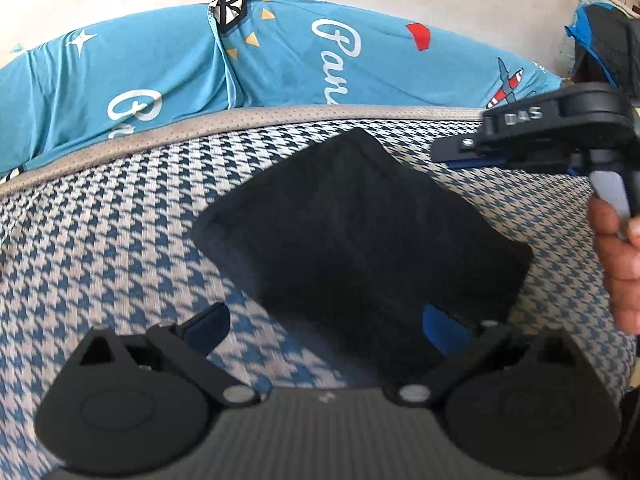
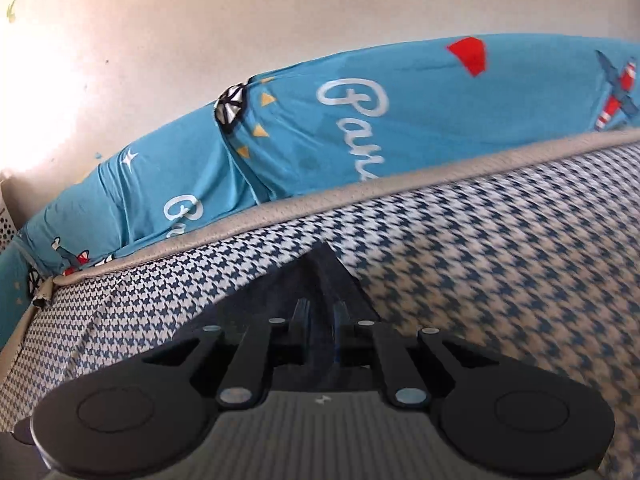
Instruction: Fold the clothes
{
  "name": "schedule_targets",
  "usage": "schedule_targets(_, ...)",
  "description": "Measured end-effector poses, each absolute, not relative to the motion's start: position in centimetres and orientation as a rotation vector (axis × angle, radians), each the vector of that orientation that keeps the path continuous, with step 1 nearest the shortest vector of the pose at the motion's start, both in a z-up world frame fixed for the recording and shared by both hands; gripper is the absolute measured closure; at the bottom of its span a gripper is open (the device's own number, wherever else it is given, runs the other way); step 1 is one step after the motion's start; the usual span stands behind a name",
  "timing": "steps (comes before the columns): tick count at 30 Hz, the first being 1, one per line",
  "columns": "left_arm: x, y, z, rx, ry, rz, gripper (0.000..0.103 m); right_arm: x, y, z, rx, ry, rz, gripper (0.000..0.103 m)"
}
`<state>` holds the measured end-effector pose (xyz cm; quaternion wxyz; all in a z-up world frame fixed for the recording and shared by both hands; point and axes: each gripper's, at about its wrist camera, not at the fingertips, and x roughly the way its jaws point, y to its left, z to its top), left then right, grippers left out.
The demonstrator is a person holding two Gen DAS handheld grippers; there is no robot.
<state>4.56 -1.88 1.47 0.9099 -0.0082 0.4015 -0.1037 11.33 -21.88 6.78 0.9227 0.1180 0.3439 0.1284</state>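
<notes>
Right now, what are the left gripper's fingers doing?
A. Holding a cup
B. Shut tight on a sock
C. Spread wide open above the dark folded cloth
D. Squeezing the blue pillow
C: the left gripper has its jaws spread apart, empty, over the dark folded cloth on the houndstooth mattress.

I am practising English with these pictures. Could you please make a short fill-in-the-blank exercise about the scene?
1. The folded garment lying on the houndstooth mattress is ____ in colour.
2. The jaws of the left gripper stand ____.
3. The jaws of the right gripper are ____ on the dark fabric.
4. The blue sheet behind the mattress has a ____ patch printed on it.

Missing words: black; open; shut; red
</notes>
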Motion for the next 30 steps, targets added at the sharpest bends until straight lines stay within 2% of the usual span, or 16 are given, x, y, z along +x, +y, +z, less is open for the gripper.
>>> schedule_targets(2, 3.6, -2.3, 1.1, -0.018, 0.832, -0.207, 0.0, 9.8, -22.7, 6.9, 0.263, 0.71, 0.245, 0.091)
schedule_targets(8, 2.3, -2.8, -0.1, 0.01, 0.844, -0.174, 0.0, 6.1, -25.0, 6.5, 0.318, 0.73, 0.187, 0.09)
schedule_targets(18, 1.7, -2.5, -1.6, -0.018, 0.868, -0.15, 0.0, 6.5, -24.7, 3.6, 0.297, 0.872, 0.124, 0.09)
schedule_targets(26, 0.9, -2.7, -2.2, 0.01, 0.837, -0.136, 0.0, 6.3, -23.6, 3.0, 0.203, 0.868, 0.105, 0.091)
schedule_targets(30, 0.2, -2.5, -2.0, -0.002, 0.827, -0.129, 0.0, 4.9, -23.8, 3.6, 0.253, 0.832, 0.092, 0.09)
